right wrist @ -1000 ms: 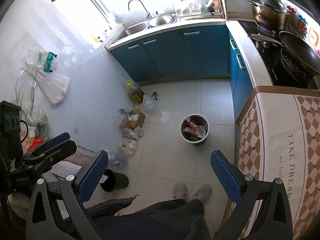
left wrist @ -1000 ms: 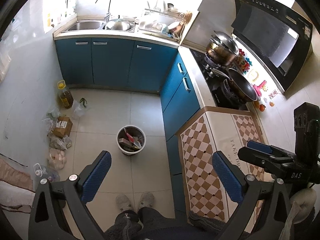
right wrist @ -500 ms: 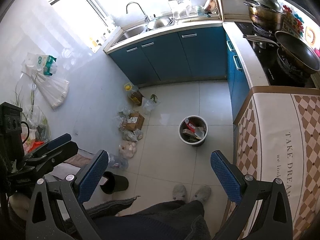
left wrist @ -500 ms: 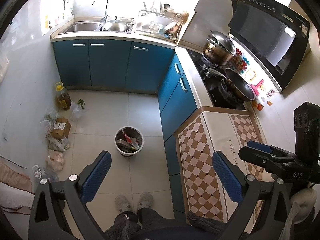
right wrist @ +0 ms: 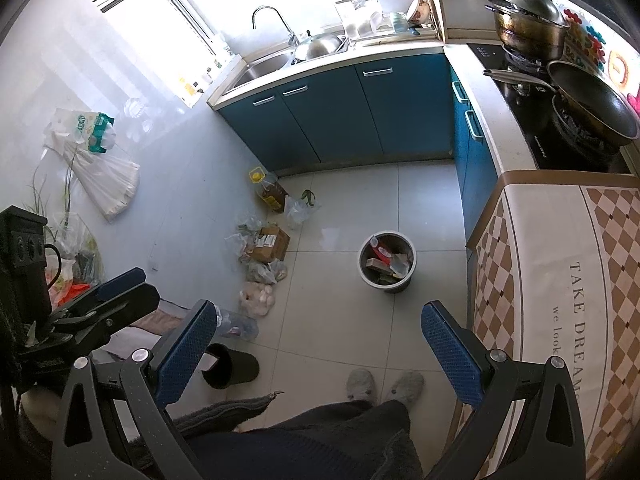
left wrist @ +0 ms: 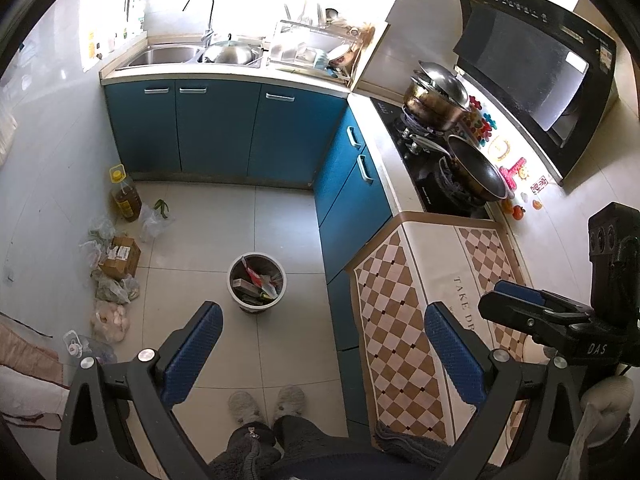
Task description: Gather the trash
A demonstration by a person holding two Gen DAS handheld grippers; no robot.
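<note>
Seen from high above a kitchen floor, the left tool (left wrist: pixel 322 350) hangs with its blue-padded fingers (left wrist: pixel 192 354) spread wide and holding nothing, over a pair of grey slippers (left wrist: pixel 266 402) on the pale tiles. The right tool (right wrist: pixel 320 348) is likewise spread and empty; in its view it hangs above the same slippers, with a black cup (right wrist: pixel 230 368) lying on its side on the floor just left of its near finger. A checkered cloth (right wrist: pixel 560 292) printed "TAKE DREAM" covers the desk (left wrist: pixel 386 168) on the right.

Farther out, a round bin (left wrist: pixel 257 282) stands on the tiles just beyond the left tool's tips, already holding cartons and wrappers; in the right view the bin (right wrist: pixel 387 262) sits between the fingers' lines and well beyond them. Along the left wall lies a row of litter: a clear plastic bottle (right wrist: pixel 236 324) nearest, then a bag of pale round things (right wrist: pixel 258 300), crumpled clear bags (left wrist: pixel 114 286), a cardboard box (left wrist: pixel 122 256) and another clear bag (left wrist: pixel 152 220). A yellow-capped oil jug (left wrist: pixel 126 196) stands upright at the far end of the row, against blue cabinets (left wrist: pixel 224 128).

Beyond, a steel sink (left wrist: pixel 166 56) with a tall tap sits under a bright window, a dish rack (left wrist: pixel 316 54) beside it. On the right, a wok (left wrist: pixel 476 170) and a lidded pot (left wrist: pixel 436 100) rest on the stove below a black hood (left wrist: pixel 532 68).
</note>
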